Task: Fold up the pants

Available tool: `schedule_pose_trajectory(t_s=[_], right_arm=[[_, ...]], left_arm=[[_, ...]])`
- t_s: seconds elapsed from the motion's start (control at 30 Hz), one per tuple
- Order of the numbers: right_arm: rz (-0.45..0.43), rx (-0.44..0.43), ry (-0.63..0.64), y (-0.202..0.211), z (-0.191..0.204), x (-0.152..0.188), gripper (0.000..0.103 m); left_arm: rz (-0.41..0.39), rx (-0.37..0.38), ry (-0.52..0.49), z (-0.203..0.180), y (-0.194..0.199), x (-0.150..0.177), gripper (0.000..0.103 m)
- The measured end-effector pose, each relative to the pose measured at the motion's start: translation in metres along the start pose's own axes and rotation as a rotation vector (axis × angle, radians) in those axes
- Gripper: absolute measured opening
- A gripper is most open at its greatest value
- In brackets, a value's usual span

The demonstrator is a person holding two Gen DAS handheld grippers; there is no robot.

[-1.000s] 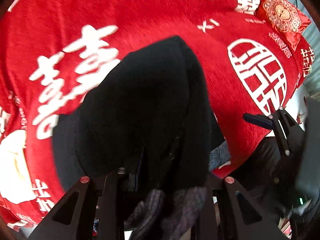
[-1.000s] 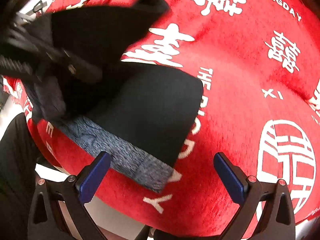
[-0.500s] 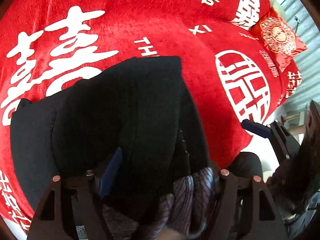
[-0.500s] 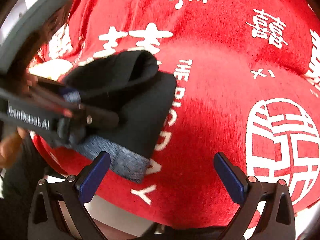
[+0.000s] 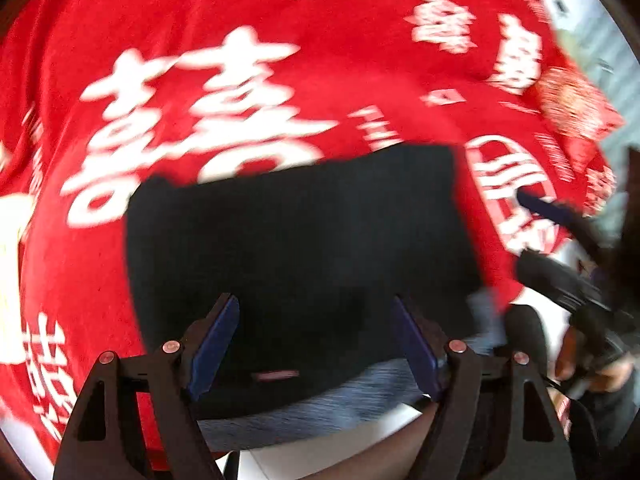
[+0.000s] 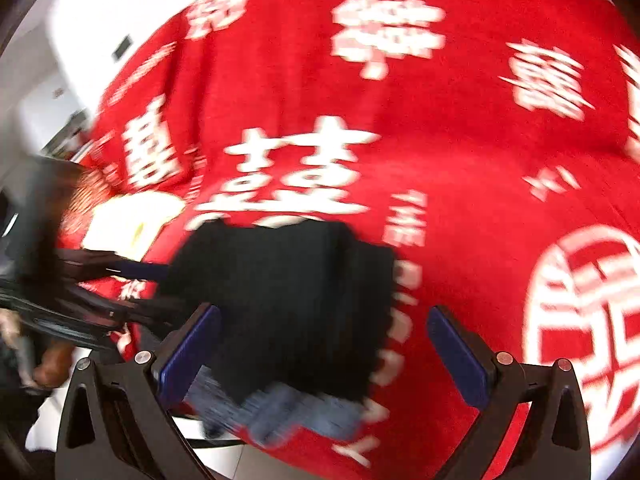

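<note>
Left gripper (image 5: 316,340) jaws just opened, off the pants (image 5: 296,256); cloth now flat, folded on the red cover (image 5: 200,20).

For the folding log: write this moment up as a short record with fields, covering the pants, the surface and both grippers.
garment: black pants, folded into a compact block, grey-blue band at the near edge
surface: red cover with white characters
left gripper: jaws have just been opening; pads apart above the pants, nothing gripped
right gripper: open, over the near end of the pants, nothing held
other items: red cushion at the far right
image quality: both views blurred
</note>
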State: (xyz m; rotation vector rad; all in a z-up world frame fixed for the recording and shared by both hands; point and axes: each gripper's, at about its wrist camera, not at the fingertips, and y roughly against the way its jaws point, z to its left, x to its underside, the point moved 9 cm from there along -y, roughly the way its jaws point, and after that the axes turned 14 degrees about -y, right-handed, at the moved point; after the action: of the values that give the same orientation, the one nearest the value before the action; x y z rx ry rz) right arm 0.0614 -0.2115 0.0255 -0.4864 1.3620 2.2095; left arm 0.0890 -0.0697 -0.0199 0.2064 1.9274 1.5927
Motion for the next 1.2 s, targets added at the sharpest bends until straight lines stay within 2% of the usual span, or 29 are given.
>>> schedule_pose_trajectory(t_s=[0.1, 0.2, 0.27, 0.33, 0.37, 0.47, 0.57, 0.73, 0.83, 0.9, 1.0, 1.07, 1.1, 1.17, 1.2], right_arm=[[0.036, -0.059, 0.135, -0.027, 0.039, -0.002, 0.103], [0.086, -0.12, 0.188, -0.054, 0.056, -0.002, 0.103], [0.124, -0.081, 0.186, -0.076, 0.047, -0.004, 0.103], [0.197, -0.011, 0.134, -0.099, 0.024, -0.003, 0.103], [0.22, -0.012, 0.109, -0.104, 0.016, -0.002, 0.103], [0.217, -0.027, 0.12, -0.105, 0.016, -0.003, 0.103], [0.222, 0.071, 0.164, -0.094, 0.01, -0.002, 0.103], [0.156, 0.115, 0.23, -0.044, 0.013, 0.013, 0.103], [0.141, 0.096, 0.247, -0.018, 0.026, 0.036, 0.103], [0.135, 0.058, 0.255, -0.009, 0.041, 0.053, 0.103], [0.148, -0.01, 0.272, -0.012, 0.062, 0.072, 0.103], [0.185, -0.029, 0.27, -0.025, 0.067, 0.084, 0.103], [0.211, -0.011, 0.26, -0.036, 0.063, 0.09, 0.103], [0.218, 0.082, 0.238, -0.056, 0.044, 0.093, 0.103], [0.226, 0.087, 0.222, -0.059, 0.039, 0.093, 0.103]], left_arm=[[-0.018, -0.004, 0.065, 0.017, -0.008, 0.013, 0.081], [-0.032, -0.011, 0.031, 0.013, -0.007, 0.015, 0.081], [-0.03, -0.02, 0.004, 0.01, -0.01, 0.015, 0.081], [-0.03, -0.017, -0.01, 0.007, -0.014, 0.013, 0.081], [-0.027, -0.023, -0.015, 0.006, -0.017, 0.012, 0.083], [-0.015, -0.06, -0.035, 0.003, -0.022, 0.009, 0.087], [-0.006, -0.085, -0.033, 0.003, -0.017, 0.01, 0.087], [-0.023, -0.136, -0.006, 0.011, 0.003, 0.02, 0.087], [-0.04, -0.16, 0.003, 0.018, 0.011, 0.026, 0.087], [-0.031, -0.213, 0.003, 0.025, 0.009, 0.03, 0.087], [-0.001, -0.219, 0.02, 0.034, -0.003, 0.039, 0.087], [-0.012, -0.209, 0.031, 0.035, -0.005, 0.042, 0.087], [-0.016, -0.209, 0.026, 0.034, -0.005, 0.042, 0.088], [-0.018, -0.213, 0.012, 0.033, -0.005, 0.042, 0.088], [-0.019, -0.22, 0.007, 0.033, -0.006, 0.042, 0.088]])
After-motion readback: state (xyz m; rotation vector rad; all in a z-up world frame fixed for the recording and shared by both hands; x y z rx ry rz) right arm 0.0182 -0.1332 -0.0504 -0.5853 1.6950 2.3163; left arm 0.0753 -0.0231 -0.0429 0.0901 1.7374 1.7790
